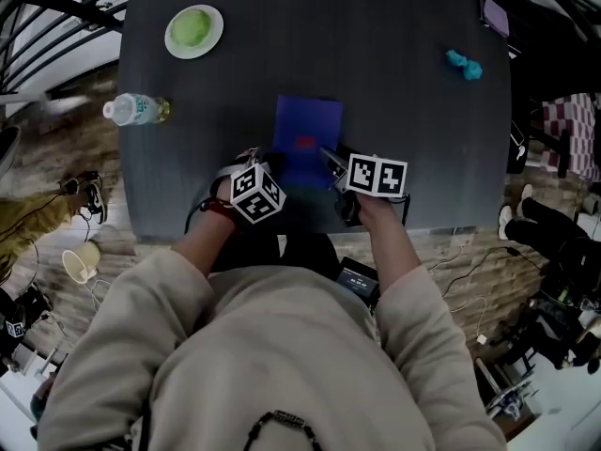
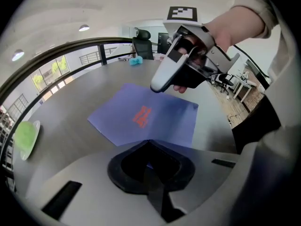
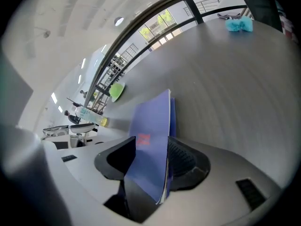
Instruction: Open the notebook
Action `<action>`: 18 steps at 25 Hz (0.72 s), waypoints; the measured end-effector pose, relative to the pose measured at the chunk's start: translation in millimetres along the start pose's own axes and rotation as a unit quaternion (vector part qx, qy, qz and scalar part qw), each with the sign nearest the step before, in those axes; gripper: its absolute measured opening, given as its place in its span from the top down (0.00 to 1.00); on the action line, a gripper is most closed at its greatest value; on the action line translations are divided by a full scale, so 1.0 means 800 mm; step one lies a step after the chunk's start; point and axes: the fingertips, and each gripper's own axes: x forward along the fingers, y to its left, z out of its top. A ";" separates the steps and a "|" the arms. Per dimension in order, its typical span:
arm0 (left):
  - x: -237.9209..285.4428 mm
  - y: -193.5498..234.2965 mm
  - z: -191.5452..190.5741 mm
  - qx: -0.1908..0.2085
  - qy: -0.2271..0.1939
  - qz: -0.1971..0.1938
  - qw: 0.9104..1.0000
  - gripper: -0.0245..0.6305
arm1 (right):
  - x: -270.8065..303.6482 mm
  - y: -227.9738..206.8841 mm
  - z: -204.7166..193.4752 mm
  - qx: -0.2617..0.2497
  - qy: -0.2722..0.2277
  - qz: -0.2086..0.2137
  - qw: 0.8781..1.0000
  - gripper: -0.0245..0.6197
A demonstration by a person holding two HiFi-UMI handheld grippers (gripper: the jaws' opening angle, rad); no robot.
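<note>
A thin blue notebook (image 1: 308,134) with a red mark on its cover lies on the dark table (image 1: 404,130), near the front edge. In the right gripper view its cover (image 3: 150,140) is lifted on edge and stands between the jaws of my right gripper (image 3: 153,164). Those jaws are spread wide, with a gap on the left side of the cover. My right gripper (image 1: 327,158) reaches the book from its near right side (image 2: 162,81). My left gripper (image 1: 252,156) sits at the near left corner, its black fingers closed into a loop (image 2: 148,147) over the notebook's near edge (image 2: 146,117).
A white plate holding something green (image 1: 193,31) sits at the far left, and a water bottle (image 1: 136,109) lies at the table's left edge. A teal object (image 1: 464,64) and a phone (image 1: 495,14) are at the far right. Cables and bags lie on the floor around.
</note>
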 end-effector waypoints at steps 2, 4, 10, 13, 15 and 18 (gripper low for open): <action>0.000 0.000 0.001 -0.007 -0.004 0.003 1.000 0.96 | -0.011 0.021 0.011 -0.019 -0.014 0.033 0.999 0.64; 0.000 0.000 0.002 -0.003 -0.007 0.007 1.000 0.96 | -0.018 0.050 0.016 -0.047 -0.024 0.069 0.996 0.66; -0.001 0.000 0.001 -0.032 -0.028 -0.009 0.999 0.96 | -0.021 0.128 0.006 -0.080 -0.023 0.139 0.987 0.67; -0.007 0.004 0.003 -0.062 -0.059 -0.031 0.996 0.96 | -0.017 0.146 0.005 -0.076 -0.020 0.161 0.984 0.68; -0.015 0.006 0.004 -0.065 -0.079 -0.036 0.994 0.96 | -0.016 0.148 0.006 -0.093 -0.016 0.148 0.984 0.70; -0.020 0.009 0.003 -0.076 -0.088 -0.039 0.992 0.96 | -0.019 0.153 0.013 -0.148 -0.017 0.117 0.982 0.70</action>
